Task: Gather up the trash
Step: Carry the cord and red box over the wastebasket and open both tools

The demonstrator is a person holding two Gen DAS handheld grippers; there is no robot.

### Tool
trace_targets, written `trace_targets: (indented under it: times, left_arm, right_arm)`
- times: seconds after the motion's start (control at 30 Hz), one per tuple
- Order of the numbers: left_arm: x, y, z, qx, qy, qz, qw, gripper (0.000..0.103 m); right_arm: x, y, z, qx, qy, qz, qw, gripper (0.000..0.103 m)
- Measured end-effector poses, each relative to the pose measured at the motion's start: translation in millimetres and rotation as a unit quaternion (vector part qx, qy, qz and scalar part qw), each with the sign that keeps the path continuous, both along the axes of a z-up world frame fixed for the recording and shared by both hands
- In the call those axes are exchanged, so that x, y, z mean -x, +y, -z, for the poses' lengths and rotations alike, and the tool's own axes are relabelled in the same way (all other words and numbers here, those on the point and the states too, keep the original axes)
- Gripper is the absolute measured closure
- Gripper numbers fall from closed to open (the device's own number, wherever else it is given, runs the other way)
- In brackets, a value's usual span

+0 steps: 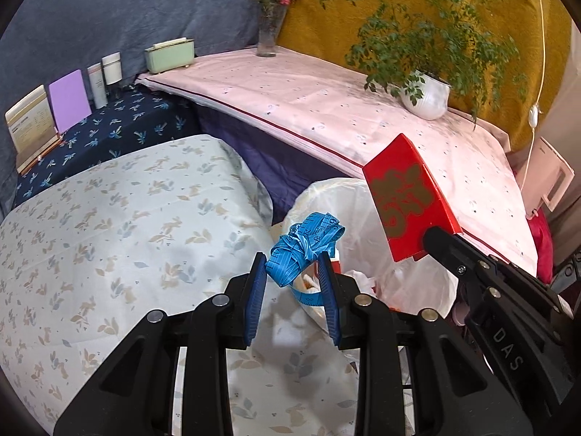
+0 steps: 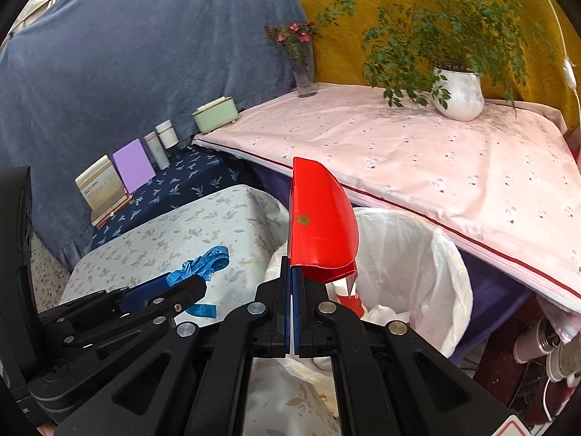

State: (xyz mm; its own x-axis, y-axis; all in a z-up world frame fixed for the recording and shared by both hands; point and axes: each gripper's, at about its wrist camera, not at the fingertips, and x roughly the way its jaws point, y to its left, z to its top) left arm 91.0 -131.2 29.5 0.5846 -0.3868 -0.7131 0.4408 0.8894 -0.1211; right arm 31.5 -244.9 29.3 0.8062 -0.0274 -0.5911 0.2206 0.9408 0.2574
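Over white-lined bin (image 2: 417,272), R gripper (image 2: 292,279) pinches red box (image 2: 319,225); L gripper (image 1: 293,276) clamps blue tape (image 1: 305,245); pink-clothed table (image 2: 435,167) just behind.

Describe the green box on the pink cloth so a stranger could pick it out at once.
Start at the pink-covered table that runs along the back. At its far left corner, against the blue-grey backdrop, sits the pale green box, a low oblong with a cream top. The glass vase and white plant pot on the same cloth are taller and rounded; it is the only boxy, mint-coloured thing there.
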Motion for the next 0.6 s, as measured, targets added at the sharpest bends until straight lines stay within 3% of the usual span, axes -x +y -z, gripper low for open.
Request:
trace_targets:
  times: [0.6]
  left_arm:
    - [9.8,-36.5,12.4,-0.012,0.012,0.032,0.9994,0.075]
  right_arm:
    - [19.9,-34.4,15.2,-0.014,0.008,0.029,0.999,0.102]
